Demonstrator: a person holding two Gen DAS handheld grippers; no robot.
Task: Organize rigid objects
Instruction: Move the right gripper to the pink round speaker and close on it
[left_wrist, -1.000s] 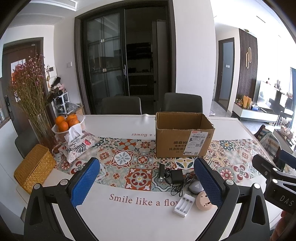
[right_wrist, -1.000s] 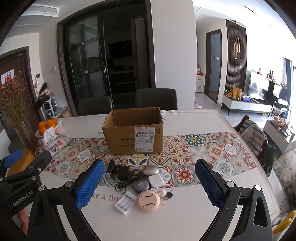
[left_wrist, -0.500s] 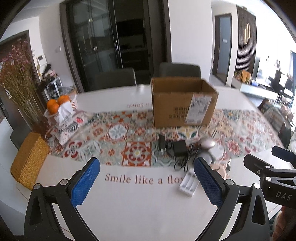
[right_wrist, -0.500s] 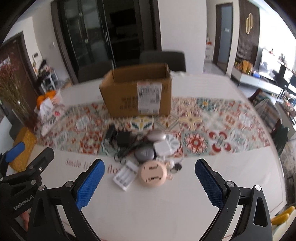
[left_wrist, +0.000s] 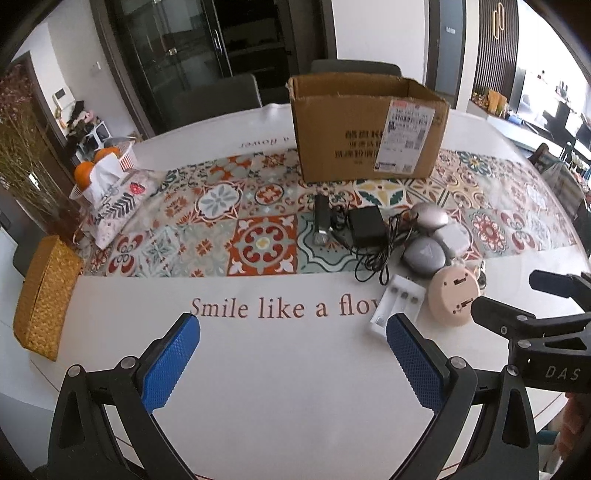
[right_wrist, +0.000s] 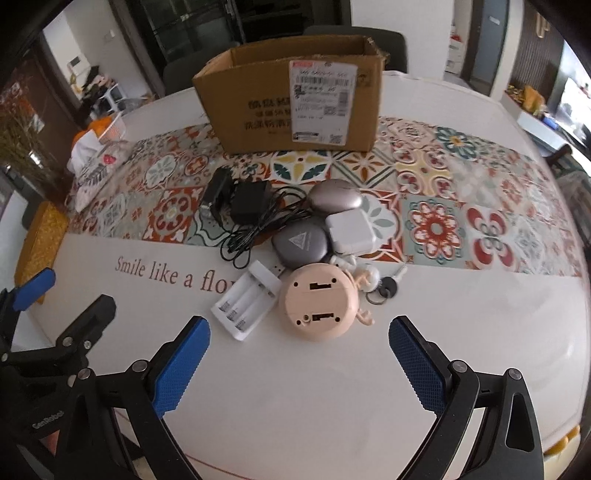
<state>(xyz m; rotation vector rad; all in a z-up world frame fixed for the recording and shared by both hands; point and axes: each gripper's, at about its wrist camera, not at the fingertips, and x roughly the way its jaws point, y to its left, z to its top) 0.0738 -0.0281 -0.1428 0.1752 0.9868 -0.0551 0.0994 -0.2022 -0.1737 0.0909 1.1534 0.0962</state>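
A pile of small items lies in front of an open cardboard box: a round pink device, a white battery charger, a grey case, a white adapter, a metallic oval case, a black adapter with cable, and keys. My right gripper is open and empty, just short of the pink device. My left gripper is open and empty above the white tablecloth, left of the pile.
A woven yellow box, a tissue pouch and a basket of oranges stand at the table's left. Dried flowers rise at far left. Chairs stand behind the table. The right gripper's body shows at right.
Both grippers have tilted down and moved closer to the table and the pile. The items now look larger and nearer. Both stay open.
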